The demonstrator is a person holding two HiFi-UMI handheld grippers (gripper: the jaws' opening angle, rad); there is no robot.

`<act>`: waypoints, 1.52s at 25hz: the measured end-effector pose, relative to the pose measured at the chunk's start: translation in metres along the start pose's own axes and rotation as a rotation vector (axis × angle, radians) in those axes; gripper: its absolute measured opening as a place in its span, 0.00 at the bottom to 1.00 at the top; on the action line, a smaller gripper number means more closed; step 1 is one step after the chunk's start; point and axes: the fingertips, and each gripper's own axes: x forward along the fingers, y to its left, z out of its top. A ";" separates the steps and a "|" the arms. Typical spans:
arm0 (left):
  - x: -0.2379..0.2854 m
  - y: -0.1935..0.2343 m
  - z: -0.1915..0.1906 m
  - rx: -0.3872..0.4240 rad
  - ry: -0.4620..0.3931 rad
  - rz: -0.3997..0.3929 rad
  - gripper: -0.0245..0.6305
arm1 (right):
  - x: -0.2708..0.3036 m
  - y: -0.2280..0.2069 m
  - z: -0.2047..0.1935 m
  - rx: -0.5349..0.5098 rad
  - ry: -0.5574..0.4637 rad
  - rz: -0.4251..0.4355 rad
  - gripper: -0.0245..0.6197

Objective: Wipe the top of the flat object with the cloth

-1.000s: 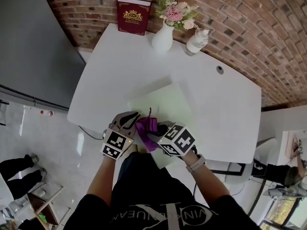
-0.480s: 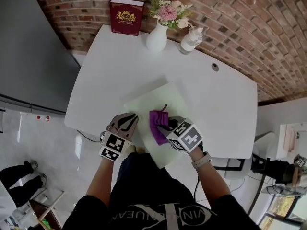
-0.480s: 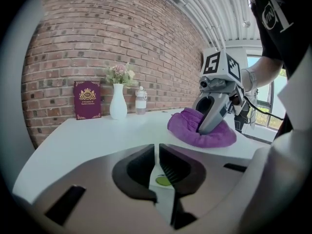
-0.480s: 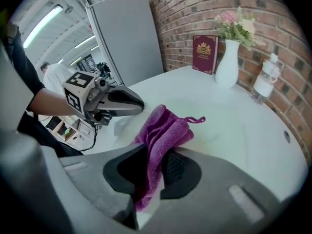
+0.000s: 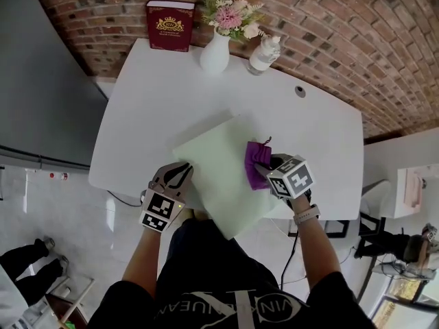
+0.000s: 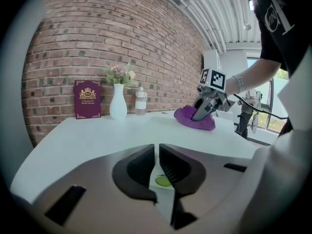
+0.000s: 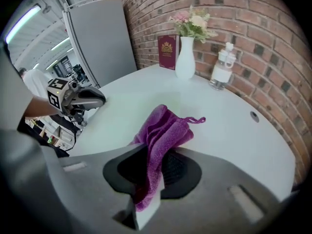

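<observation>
Your right gripper (image 5: 267,171) pinches the purple cloth (image 5: 256,162) at the green mat's (image 5: 216,166) right edge. Press softly and wipe in rows. Your left gripper (image 5: 180,173) pinches the mat's left edge, so hold it steady.

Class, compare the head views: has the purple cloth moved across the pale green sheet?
Yes. The purple cloth, held by the right gripper, has slid rightward across the pale green sheet, away from the left gripper clamping its corner.

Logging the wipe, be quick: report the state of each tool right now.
Left tool: closed on the edge of the flat green object.
Right tool: closed on the purple cloth.
</observation>
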 end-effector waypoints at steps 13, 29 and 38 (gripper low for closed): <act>-0.002 0.000 0.000 -0.114 -0.044 0.032 0.08 | -0.030 -0.059 -0.014 -0.011 -0.122 -0.213 0.14; -0.029 -0.083 -0.005 -0.280 -0.120 0.137 0.08 | -0.070 0.166 -0.006 -0.034 -0.250 0.714 0.14; -0.024 -0.102 -0.020 -0.262 -0.086 0.188 0.08 | -0.026 0.205 -0.053 -0.212 -0.014 0.687 0.14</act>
